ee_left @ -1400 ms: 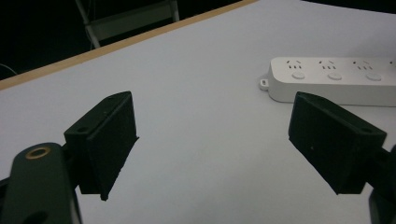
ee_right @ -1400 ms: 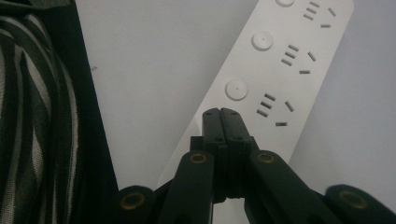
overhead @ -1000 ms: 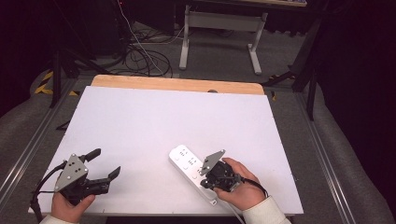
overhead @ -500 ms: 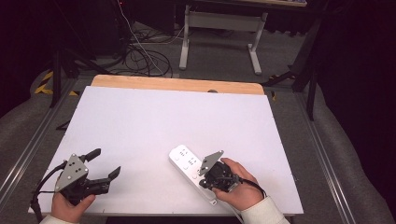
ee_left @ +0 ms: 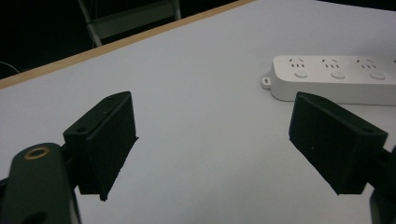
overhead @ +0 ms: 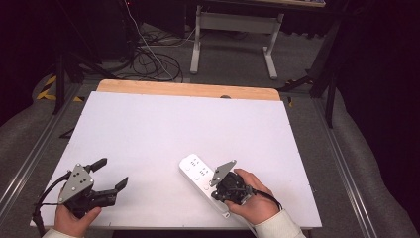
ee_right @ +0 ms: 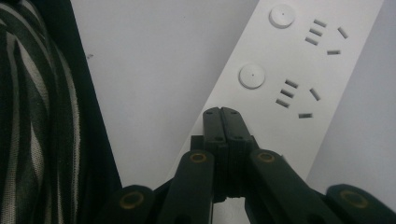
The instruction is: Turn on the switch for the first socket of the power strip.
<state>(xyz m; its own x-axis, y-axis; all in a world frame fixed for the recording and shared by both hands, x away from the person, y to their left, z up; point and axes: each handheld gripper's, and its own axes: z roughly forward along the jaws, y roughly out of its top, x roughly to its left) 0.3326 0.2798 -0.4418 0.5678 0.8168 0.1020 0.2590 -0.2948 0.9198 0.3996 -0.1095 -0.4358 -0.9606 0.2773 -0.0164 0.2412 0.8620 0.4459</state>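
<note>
A white power strip (overhead: pixel 195 171) lies slantwise on the white table (overhead: pixel 173 124), near the front edge. My right gripper (overhead: pixel 224 187) is held over the strip's near end, and its jaws are pressed together with nothing between them. In the right gripper view the shut tips (ee_right: pixel 222 112) rest on or just above the strip (ee_right: pixel 289 70), beside a round button. My left gripper (overhead: pixel 113 172) hovers at the front left, open and empty. In the left gripper view its jaws (ee_left: pixel 212 140) stand wide apart, with the strip (ee_left: pixel 336 79) farther off to the right.
A wooden strip (overhead: pixel 188 89) runs along the table's far edge. Beyond it, cables (overhead: pixel 148 59) lie on the floor next to a grey desk frame (overhead: pixel 233 25). Striped cloth (ee_right: pixel 28 116) hangs at the left in the right gripper view.
</note>
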